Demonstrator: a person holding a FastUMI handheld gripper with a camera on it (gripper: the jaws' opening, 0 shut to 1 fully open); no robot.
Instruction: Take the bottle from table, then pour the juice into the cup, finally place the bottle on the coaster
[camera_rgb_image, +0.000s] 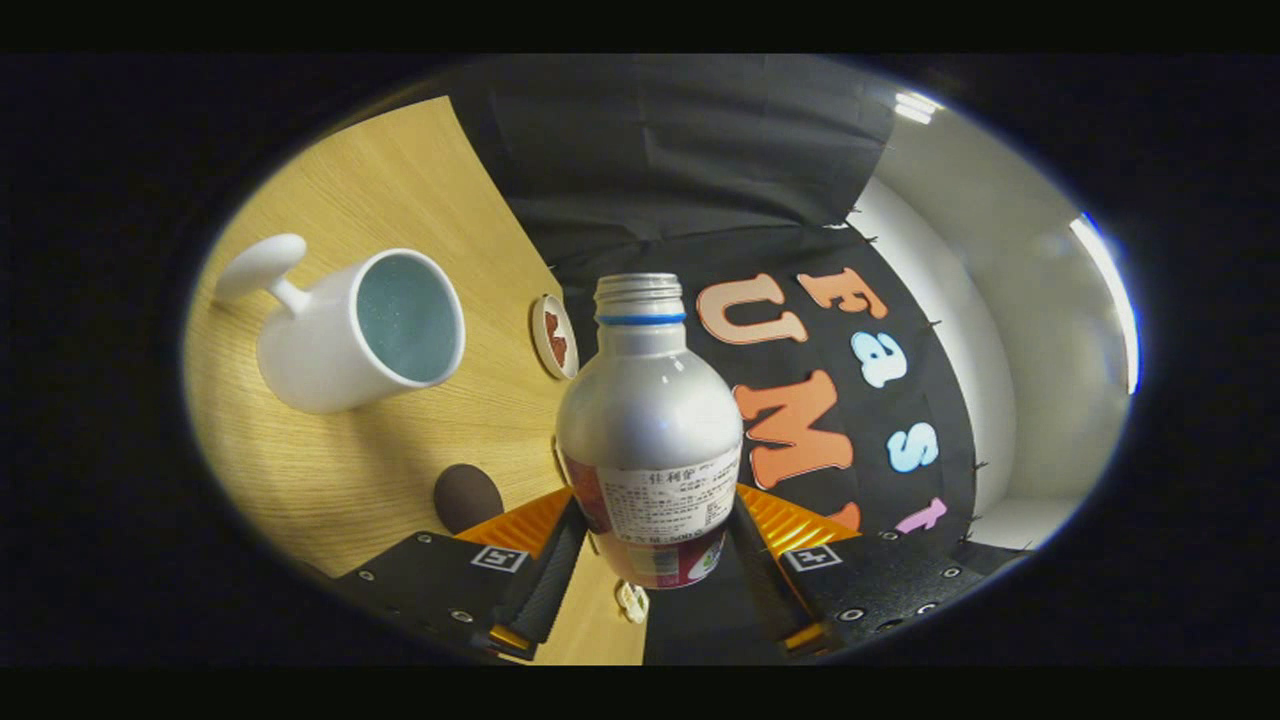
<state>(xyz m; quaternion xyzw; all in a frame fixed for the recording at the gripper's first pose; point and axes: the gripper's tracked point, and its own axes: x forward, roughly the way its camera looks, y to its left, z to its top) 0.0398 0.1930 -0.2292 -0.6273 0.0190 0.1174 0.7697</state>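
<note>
Here the gripper (655, 545) has its jaws clamped on the uncapped silver bottle (648, 400). Beyond it on the worktop (340, 470) (tilted in view) are a white cup (345, 335) and a round coaster (553, 337).

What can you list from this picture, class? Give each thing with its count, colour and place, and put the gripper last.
bottle: one, silver with a blue neck ring and a white label, cap off, between the fingers.
cup: one, white with a pale blue inside, on the table beyond the fingers, beside the bottle.
coaster: one, white rim with a red pattern, on the table between cup and bottle neck.
dark round thing: one, brown, on the table just ahead of one finger; cannot tell what it is.
table: one, light wood.
gripper: one, fingers shut on the bottle's lower body.
</note>
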